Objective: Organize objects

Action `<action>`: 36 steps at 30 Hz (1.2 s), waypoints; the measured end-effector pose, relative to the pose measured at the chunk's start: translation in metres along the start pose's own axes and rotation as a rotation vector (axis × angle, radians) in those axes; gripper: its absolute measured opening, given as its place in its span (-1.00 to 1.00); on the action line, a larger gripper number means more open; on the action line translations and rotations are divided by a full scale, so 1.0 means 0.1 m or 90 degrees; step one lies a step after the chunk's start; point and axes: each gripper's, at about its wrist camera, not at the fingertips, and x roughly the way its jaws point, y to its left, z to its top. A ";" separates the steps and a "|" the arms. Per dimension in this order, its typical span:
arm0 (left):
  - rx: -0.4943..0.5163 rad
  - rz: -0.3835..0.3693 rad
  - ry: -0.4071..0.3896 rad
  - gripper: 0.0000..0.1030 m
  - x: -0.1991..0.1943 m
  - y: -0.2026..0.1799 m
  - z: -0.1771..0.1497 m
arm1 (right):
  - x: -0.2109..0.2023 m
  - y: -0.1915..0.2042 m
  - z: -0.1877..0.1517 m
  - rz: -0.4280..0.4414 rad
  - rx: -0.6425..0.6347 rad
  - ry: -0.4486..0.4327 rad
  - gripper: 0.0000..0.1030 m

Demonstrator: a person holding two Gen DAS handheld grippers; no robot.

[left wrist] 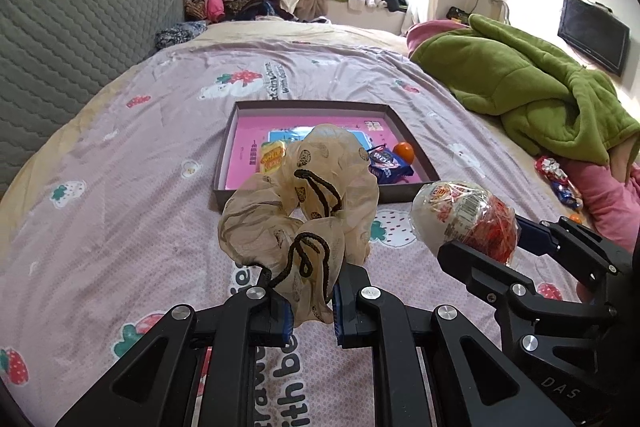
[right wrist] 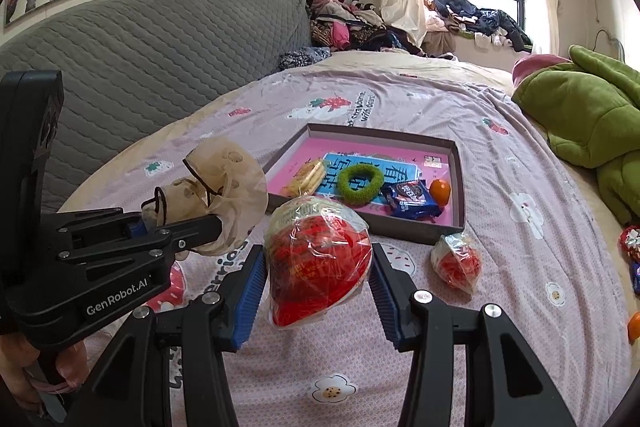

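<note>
My left gripper (left wrist: 310, 311) is shut on a beige scrunchie (left wrist: 304, 203) with black cord and holds it above the bed; it also shows in the right wrist view (right wrist: 220, 187). My right gripper (right wrist: 316, 291) is shut on a red-and-white wrapped egg snack (right wrist: 316, 259), also seen in the left wrist view (left wrist: 464, 217). Ahead lies a shallow box (right wrist: 460, 187) with a pink floor, holding a green scrunchie (right wrist: 358, 183), a yellow cracker pack (right wrist: 308, 175), a blue biscuit pack (right wrist: 412, 201) and an orange (right wrist: 440, 191). A second egg snack (right wrist: 456, 261) lies on the sheet by the box.
A green blanket (left wrist: 532, 87) is bunched at the right of the bed. More wrapped snacks (left wrist: 558, 179) lie at the right edge. A grey quilted headboard (right wrist: 140, 55) stands on the left. Clothes (right wrist: 352, 23) are piled at the far side.
</note>
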 end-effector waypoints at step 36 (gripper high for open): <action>0.023 0.012 -0.047 -0.72 0.03 0.00 0.65 | -0.15 -0.20 0.69 0.017 0.023 -0.075 -0.02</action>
